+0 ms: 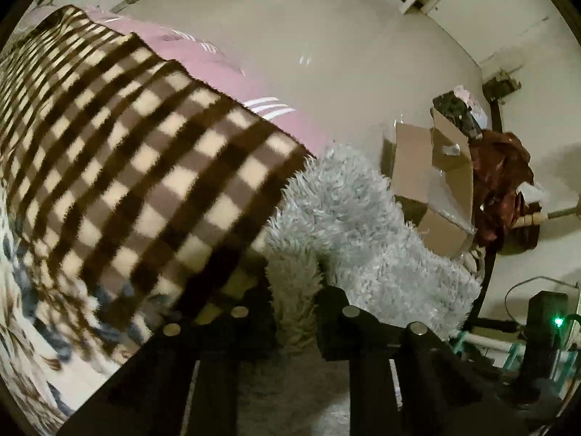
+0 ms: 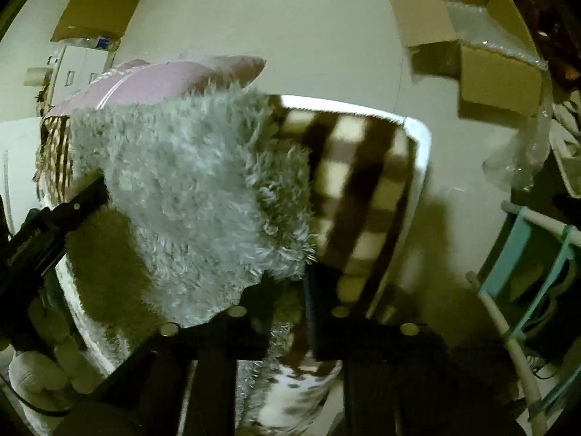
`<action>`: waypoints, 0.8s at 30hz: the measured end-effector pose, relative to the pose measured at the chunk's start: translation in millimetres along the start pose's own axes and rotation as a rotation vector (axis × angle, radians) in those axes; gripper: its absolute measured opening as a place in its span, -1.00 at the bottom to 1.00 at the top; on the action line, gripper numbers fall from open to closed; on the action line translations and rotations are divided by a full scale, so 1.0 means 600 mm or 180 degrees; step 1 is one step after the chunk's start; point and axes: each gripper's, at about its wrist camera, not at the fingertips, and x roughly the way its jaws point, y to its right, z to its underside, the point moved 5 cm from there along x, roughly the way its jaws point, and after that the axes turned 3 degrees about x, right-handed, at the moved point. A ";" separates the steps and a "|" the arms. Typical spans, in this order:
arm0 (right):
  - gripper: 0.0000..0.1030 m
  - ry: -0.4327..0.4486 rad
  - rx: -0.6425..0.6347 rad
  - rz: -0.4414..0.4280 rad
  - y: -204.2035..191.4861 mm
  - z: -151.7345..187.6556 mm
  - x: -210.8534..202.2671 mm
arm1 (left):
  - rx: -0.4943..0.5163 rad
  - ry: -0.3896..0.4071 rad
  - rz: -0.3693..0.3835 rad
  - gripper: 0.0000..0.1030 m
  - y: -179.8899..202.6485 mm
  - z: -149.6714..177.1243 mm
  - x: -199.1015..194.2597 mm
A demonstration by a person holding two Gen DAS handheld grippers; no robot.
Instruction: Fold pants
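The pants are fuzzy pale grey-blue fleece [image 1: 348,210], draped over the end of a table covered by a brown-and-cream checked blanket [image 1: 145,167]. My left gripper [image 1: 294,312] is shut on a fold of the fleece near its lower edge. In the right wrist view the same fleece [image 2: 203,189] hangs in front of the checked blanket [image 2: 363,189], and my right gripper [image 2: 290,312] is shut on its lower edge. The left gripper's black body [image 2: 47,232] shows at the left, with a white-gloved hand [image 2: 40,378] below it.
A pink cloth with white stripes [image 1: 218,61] lies on the table beyond the blanket. Open cardboard boxes [image 1: 435,181] and a dark red garment [image 1: 501,181] sit on the pale floor to the right. A teal rack [image 2: 526,290] stands right.
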 end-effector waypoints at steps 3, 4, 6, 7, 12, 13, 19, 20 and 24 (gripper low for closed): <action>-0.80 -0.0031 0.0107 -0.0022 0.013 -0.011 -0.004 | -0.0160 -0.0002 0.0110 -0.73 -0.016 0.000 0.004; -0.80 -0.0082 0.0081 -0.0060 0.012 -0.013 -0.003 | -0.0185 -0.0002 0.0147 -0.72 -0.017 0.001 0.001; -0.73 -0.0191 0.0000 -0.0172 0.006 -0.012 -0.006 | -0.0230 -0.0014 0.0171 -0.64 -0.015 0.004 -0.010; -0.65 -0.0240 -0.0003 -0.0268 0.004 -0.009 -0.010 | -0.0272 -0.0029 0.0180 -0.56 -0.014 0.007 -0.017; 0.45 -0.0321 0.0017 -0.0621 0.009 0.010 -0.008 | -0.0420 -0.0014 0.0145 0.10 -0.016 0.036 -0.045; 0.45 -0.0333 0.0015 -0.0632 0.013 0.011 -0.003 | -0.0477 0.0000 0.0114 0.15 -0.020 0.044 -0.049; 0.68 -0.0097 -0.0048 -0.1250 0.023 -0.010 0.007 | -0.0880 -0.0045 -0.0308 0.40 -0.054 0.126 -0.054; 0.68 -0.0018 -0.0147 -0.1312 0.022 -0.012 0.001 | -0.0962 -0.0031 -0.0338 0.40 -0.059 0.145 -0.055; 0.68 0.0141 -0.0272 -0.1551 0.018 -0.031 -0.005 | -0.1302 -0.0004 -0.0313 0.40 -0.073 0.208 -0.046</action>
